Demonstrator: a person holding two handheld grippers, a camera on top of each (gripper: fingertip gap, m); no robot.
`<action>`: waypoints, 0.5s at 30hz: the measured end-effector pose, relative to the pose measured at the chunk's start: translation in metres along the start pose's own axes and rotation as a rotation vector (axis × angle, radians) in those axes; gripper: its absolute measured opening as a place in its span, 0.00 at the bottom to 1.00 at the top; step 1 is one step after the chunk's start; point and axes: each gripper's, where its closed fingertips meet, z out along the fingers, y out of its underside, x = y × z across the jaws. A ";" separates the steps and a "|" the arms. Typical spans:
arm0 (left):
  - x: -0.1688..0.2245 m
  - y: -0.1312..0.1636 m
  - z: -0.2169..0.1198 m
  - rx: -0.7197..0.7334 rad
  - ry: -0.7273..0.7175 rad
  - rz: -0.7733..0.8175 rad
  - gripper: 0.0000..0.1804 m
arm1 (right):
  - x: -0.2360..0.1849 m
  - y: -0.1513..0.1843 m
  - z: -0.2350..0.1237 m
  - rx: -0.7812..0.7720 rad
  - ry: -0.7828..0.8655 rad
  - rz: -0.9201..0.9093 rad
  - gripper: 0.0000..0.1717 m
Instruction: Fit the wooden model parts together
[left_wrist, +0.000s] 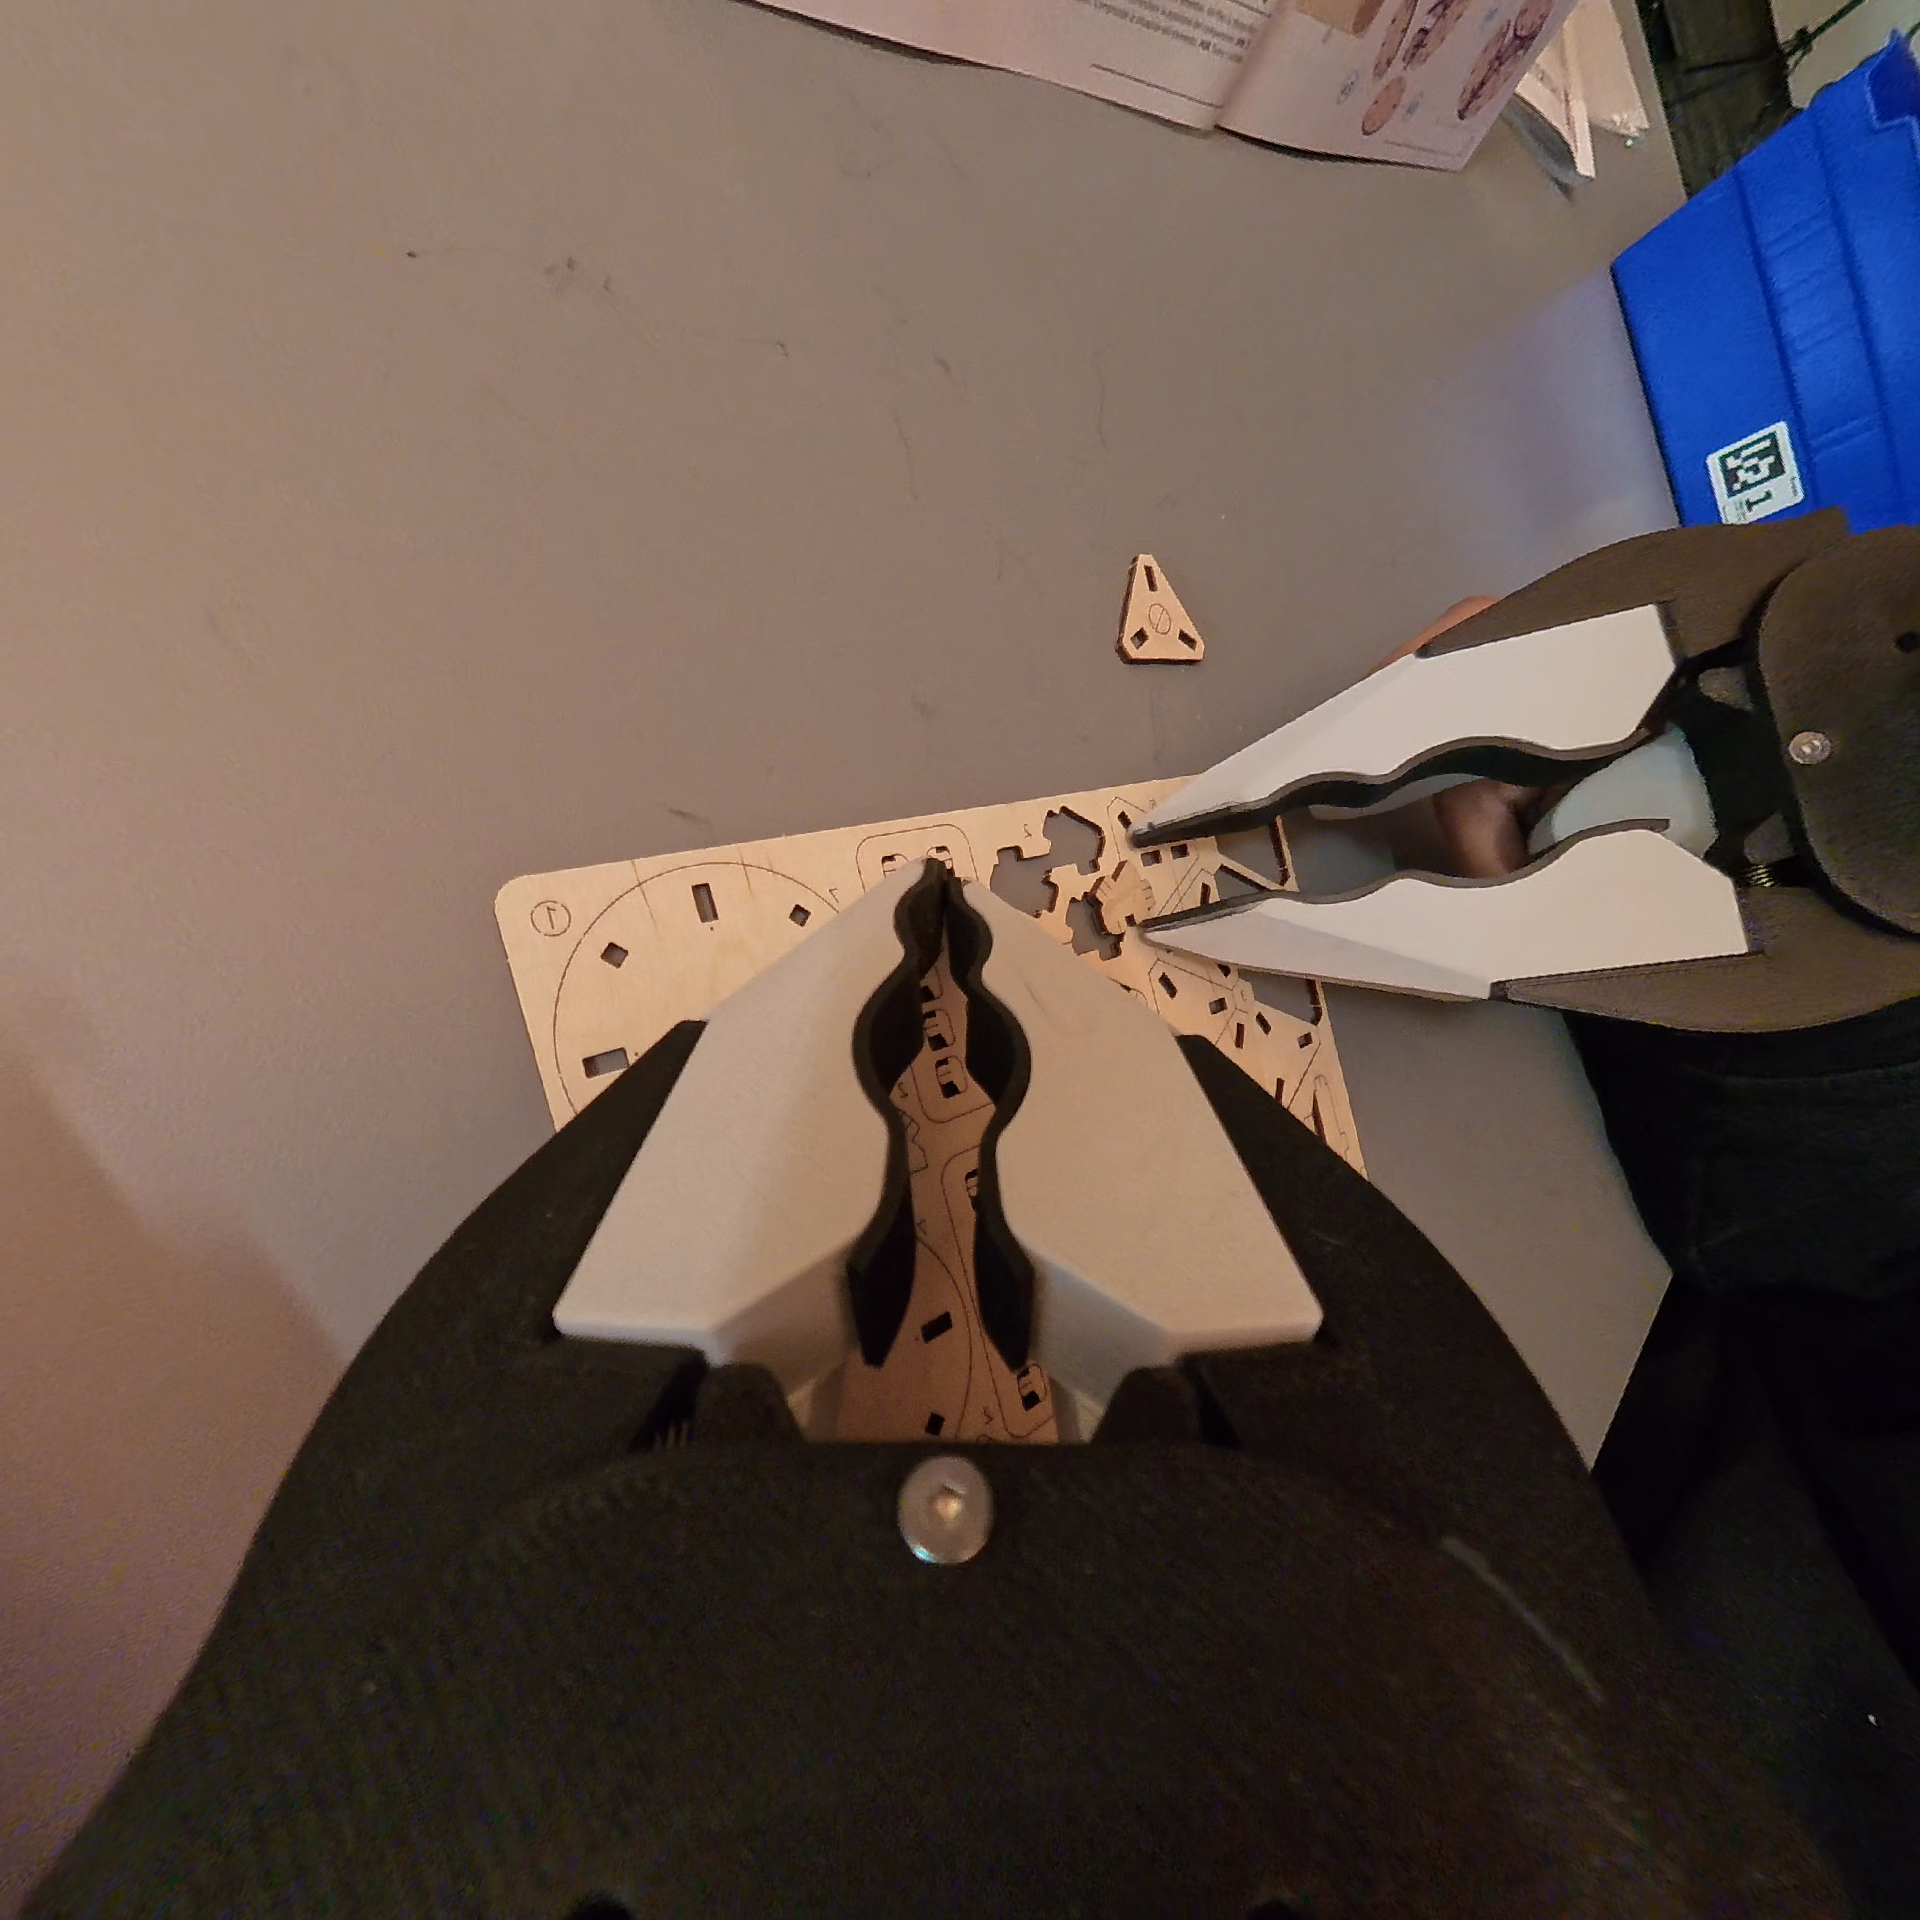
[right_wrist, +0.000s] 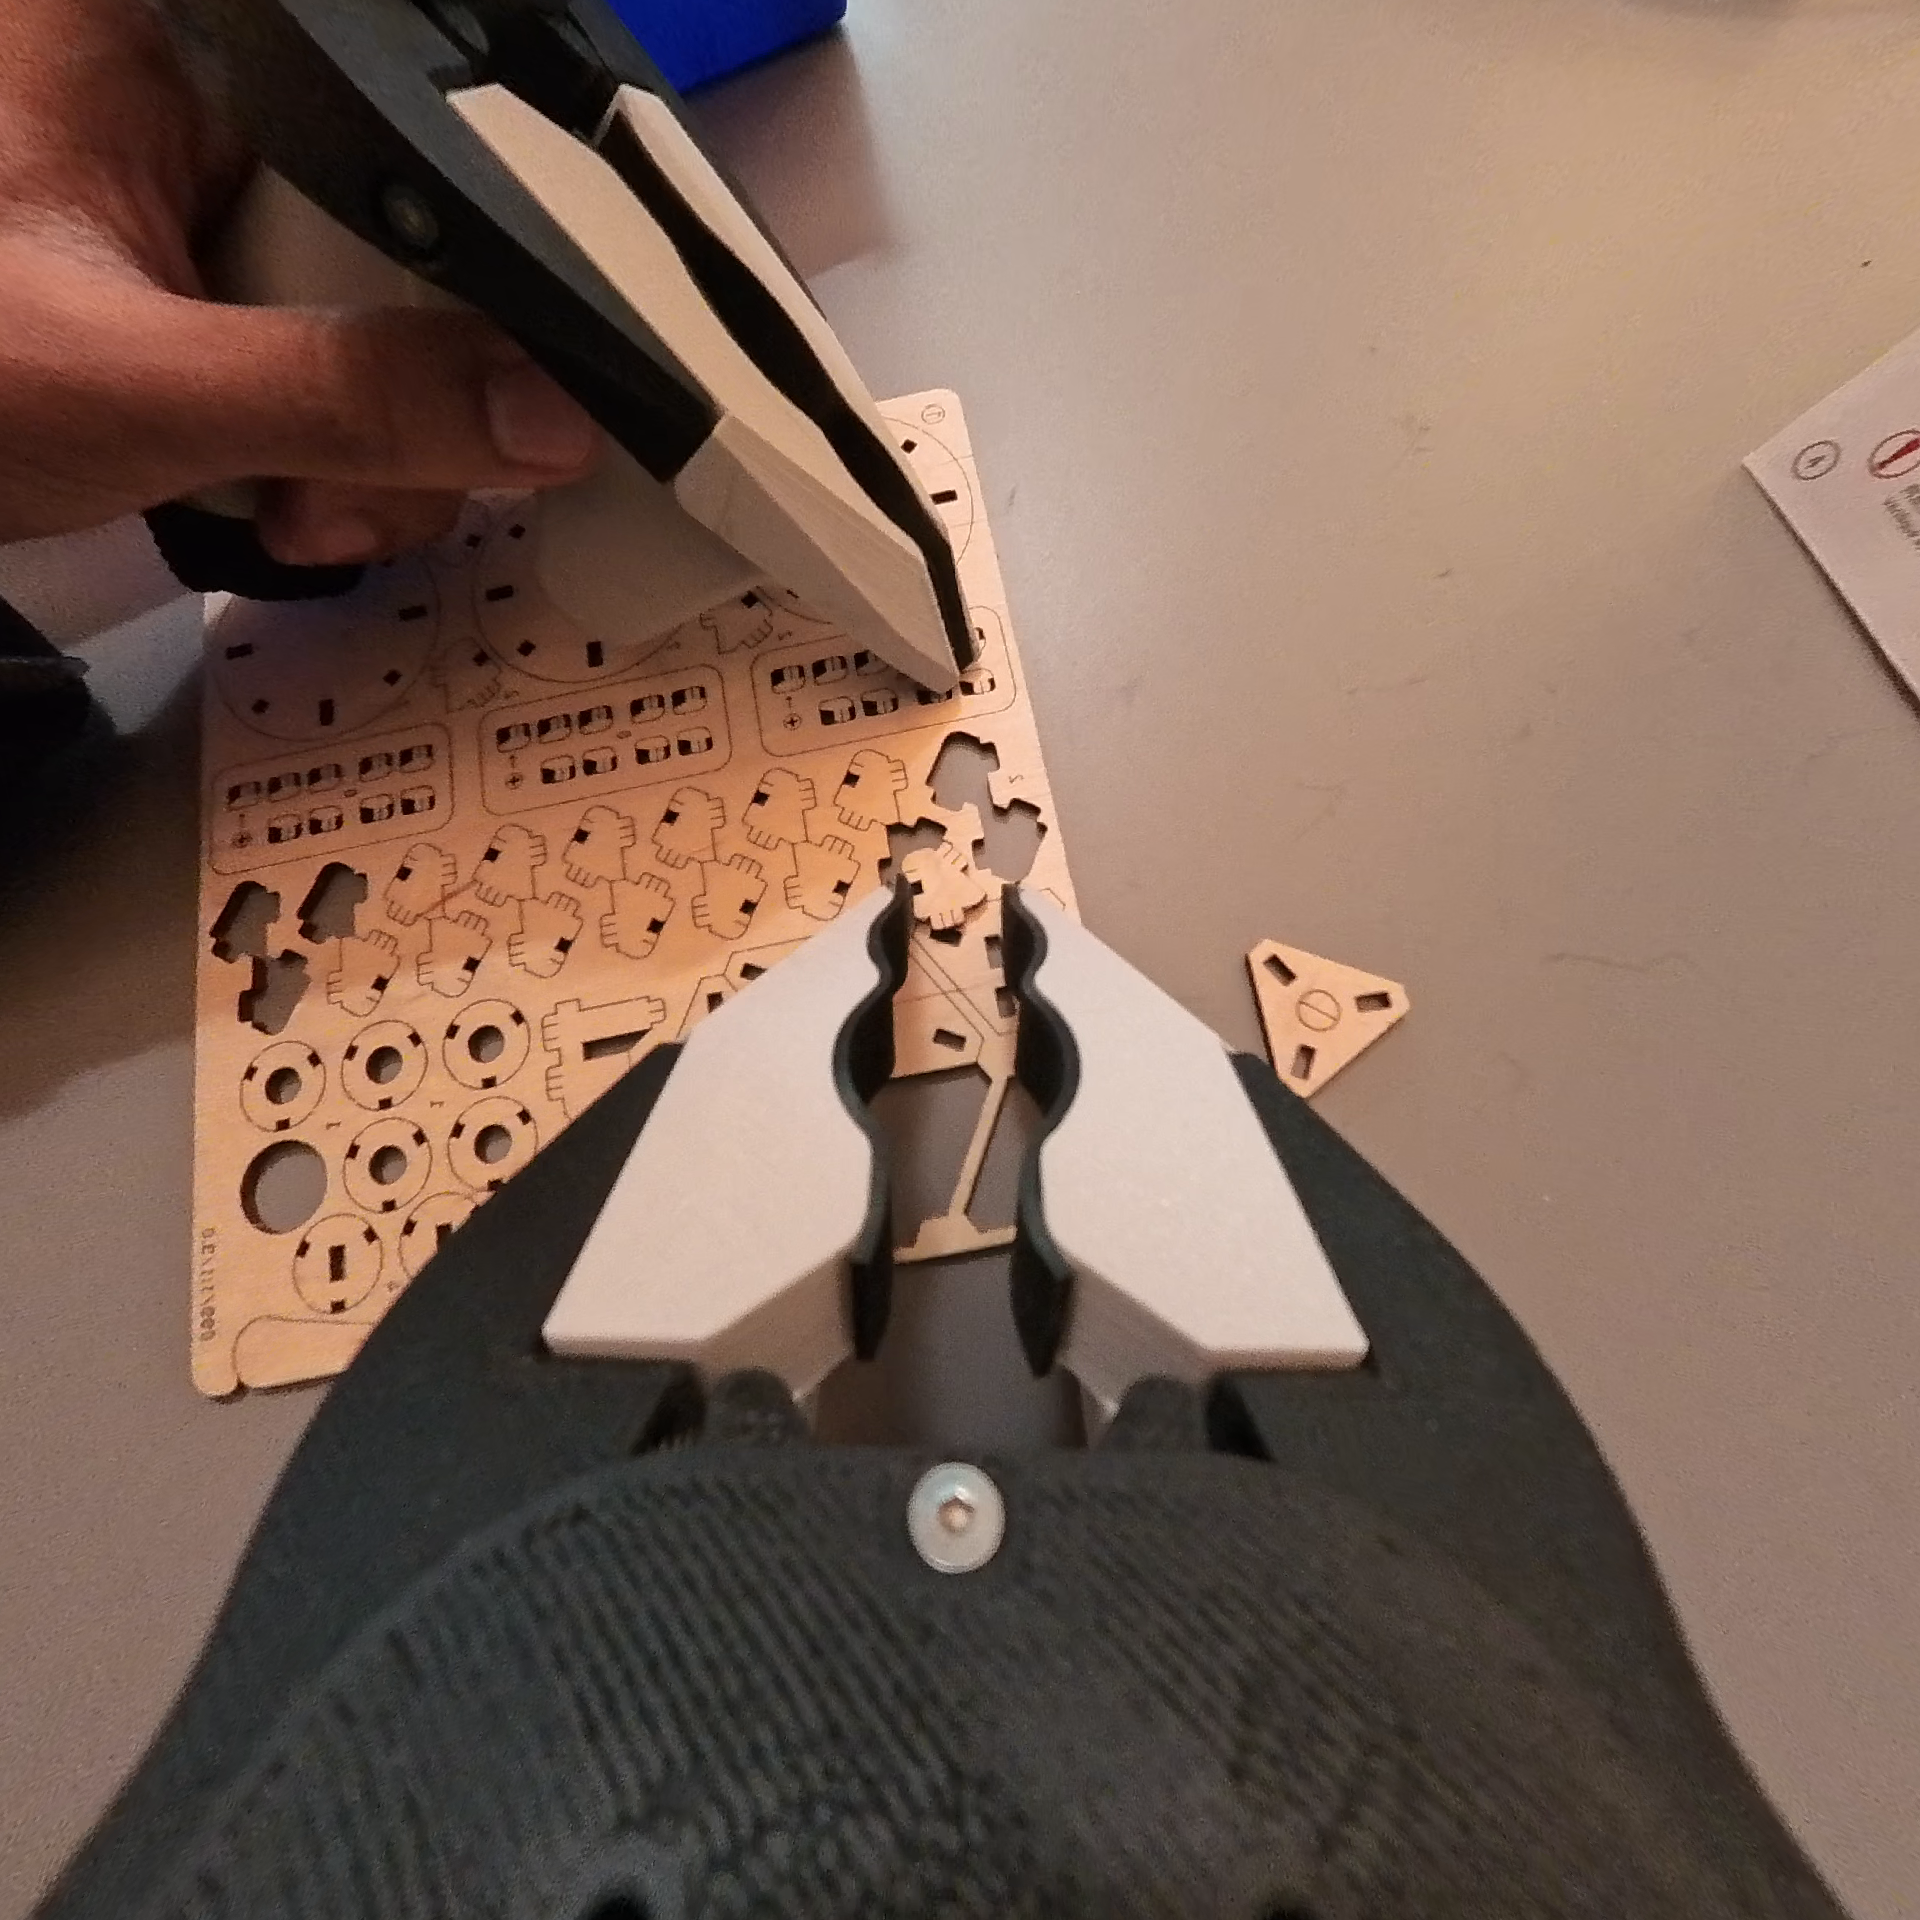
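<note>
The wooden sheet (right_wrist: 582, 831) of laser-cut parts lies flat on the grey worktop (left_wrist: 520, 416), at the lower centre of the left wrist view and the left half of the right wrist view. Several cut-outs in it are already empty: three at its left side, a round one lower down, and a cluster near its right edge in the right wrist view. Most parts are seen to be seated in the sheet. One small comb-shaped piece (right_wrist: 938, 876) is lifted askew out of its cut-out, just ahead of the right tongs (right_wrist: 954, 891). These tongs are held apart, their tips either side of that piece; whether the pads press on it cannot be told, though a gap seems to show on one side. The left tongs (left_wrist: 938, 871) are closed on nothing, their tip pressed down on the sheet near its far edge. A loose triangular piece (left_wrist: 1162, 613) lies on the worktop, apart from the sheet. A printed booklet (left_wrist: 1299, 62) is at the upper right of the left wrist view, and a blue bin (left_wrist: 1787, 312) is at its right edge.
</note>
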 end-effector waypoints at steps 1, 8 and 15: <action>0.000 0.000 0.000 0.000 0.000 0.000 0.00 | -0.001 0.000 0.000 0.001 -0.002 0.000 0.09; 0.000 0.000 0.000 0.000 0.001 -0.001 0.00 | 0.000 0.001 0.002 -0.001 0.008 -0.005 0.06; 0.000 0.000 0.000 0.000 0.000 0.000 0.00 | 0.001 0.000 0.002 0.006 0.004 0.010 0.03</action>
